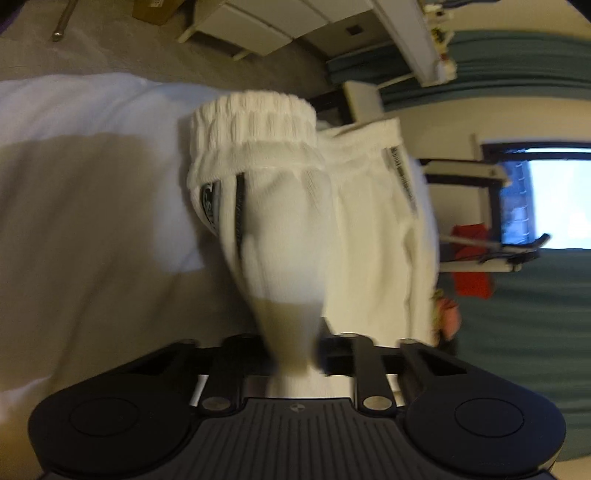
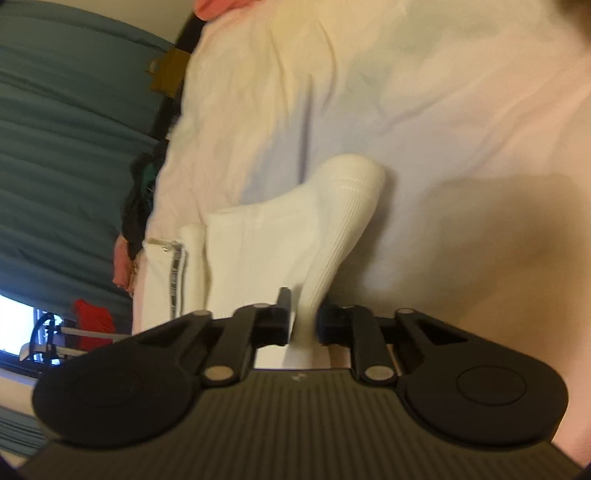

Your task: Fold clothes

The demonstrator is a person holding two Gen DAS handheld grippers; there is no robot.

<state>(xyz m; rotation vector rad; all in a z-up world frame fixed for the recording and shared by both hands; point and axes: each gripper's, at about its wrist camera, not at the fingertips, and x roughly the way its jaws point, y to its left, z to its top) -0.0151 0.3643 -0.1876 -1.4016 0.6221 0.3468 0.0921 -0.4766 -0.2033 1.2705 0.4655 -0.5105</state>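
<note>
A: Left wrist view first. Left gripper (image 1: pixel 295 350) clamped tight on white sock (image 1: pixel 284 236), cloth bunched between the jaws, ribbed cuff at the far end. Second white garment (image 1: pixel 373 236) with a grey striped band just beside it, touching.

B: Around it?

A: White bed sheet (image 1: pixel 81 177) behind and left. Teal curtain (image 1: pixel 517 70), bright window (image 1: pixel 557 199), red cloth (image 1: pixel 472 262) on a rack at right. White furniture (image 1: pixel 255 26) on the floor up top. Blurred throughout.

B: Right wrist view?

A: Right gripper (image 2: pixel 303 325) pinched shut on the same kind of white ribbed sock (image 2: pixel 332 229), rounded end against the bed sheet (image 2: pixel 424 92). Striped garment (image 2: pixel 162 280) beside it at left, partly hidden behind the sock. Teal curtain (image 2: pixel 66 129) and red cloth (image 2: pixel 92 317) beyond the bed edge.
</note>
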